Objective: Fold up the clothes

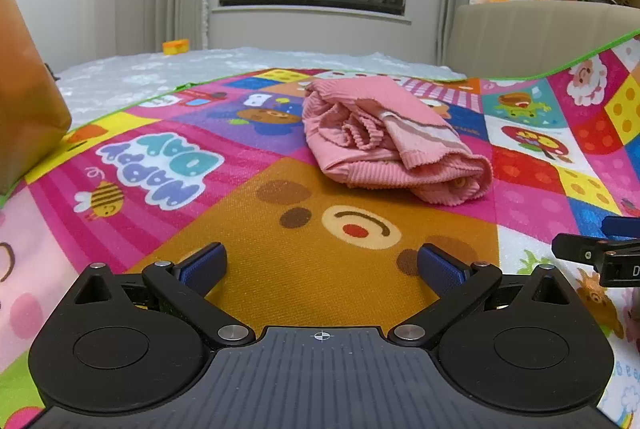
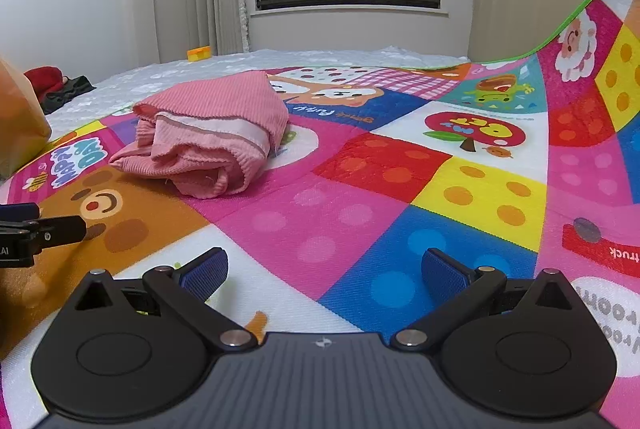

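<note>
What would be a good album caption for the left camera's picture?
Open left gripper low over a cartoon play mat, facing a bundled pink ribbed garment lying ahead.

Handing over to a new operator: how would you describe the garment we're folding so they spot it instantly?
Look at the colourful cartoon play mat spread over the bed. Just beyond its big brown bear face lies a rumpled pink ribbed garment, the only cloth on the mat, bunched up with a paler pink band showing.
</note>
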`<state>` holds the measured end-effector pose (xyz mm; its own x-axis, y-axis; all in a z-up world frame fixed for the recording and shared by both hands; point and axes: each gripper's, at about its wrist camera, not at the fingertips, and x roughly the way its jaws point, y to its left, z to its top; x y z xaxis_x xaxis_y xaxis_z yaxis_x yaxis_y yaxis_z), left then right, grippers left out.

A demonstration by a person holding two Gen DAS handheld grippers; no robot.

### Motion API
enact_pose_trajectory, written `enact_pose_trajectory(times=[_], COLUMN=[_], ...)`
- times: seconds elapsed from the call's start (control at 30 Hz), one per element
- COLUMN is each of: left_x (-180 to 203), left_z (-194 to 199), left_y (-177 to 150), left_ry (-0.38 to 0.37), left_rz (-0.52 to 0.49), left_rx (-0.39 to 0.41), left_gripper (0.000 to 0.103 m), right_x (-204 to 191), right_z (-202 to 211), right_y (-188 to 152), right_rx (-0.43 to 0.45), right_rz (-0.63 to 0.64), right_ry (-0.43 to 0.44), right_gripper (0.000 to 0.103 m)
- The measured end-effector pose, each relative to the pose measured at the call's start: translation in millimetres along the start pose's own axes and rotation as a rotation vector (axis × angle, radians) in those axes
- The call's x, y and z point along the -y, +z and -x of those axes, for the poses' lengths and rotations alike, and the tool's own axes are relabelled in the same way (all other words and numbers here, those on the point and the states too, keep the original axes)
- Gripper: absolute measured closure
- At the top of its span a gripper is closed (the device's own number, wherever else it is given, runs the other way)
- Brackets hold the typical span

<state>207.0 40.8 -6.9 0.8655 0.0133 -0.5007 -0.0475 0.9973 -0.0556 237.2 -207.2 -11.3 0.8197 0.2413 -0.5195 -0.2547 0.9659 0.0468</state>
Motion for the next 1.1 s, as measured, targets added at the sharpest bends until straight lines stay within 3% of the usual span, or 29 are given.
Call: enact_pose_trajectory(times=[1.1], left_x=[2.8], left_z=[-1.7], left_y=[-1.0], left_ry=[-0.021], left_rz=[-0.018], left_rx=[-0.022], left_gripper=[0.0], right_x=[1.9], right_z=[-2.5], right_y=[0.5], right_rx=[-0.009], right_rz=[-0.008], right_ry=[-0.006], right_gripper=[0.0])
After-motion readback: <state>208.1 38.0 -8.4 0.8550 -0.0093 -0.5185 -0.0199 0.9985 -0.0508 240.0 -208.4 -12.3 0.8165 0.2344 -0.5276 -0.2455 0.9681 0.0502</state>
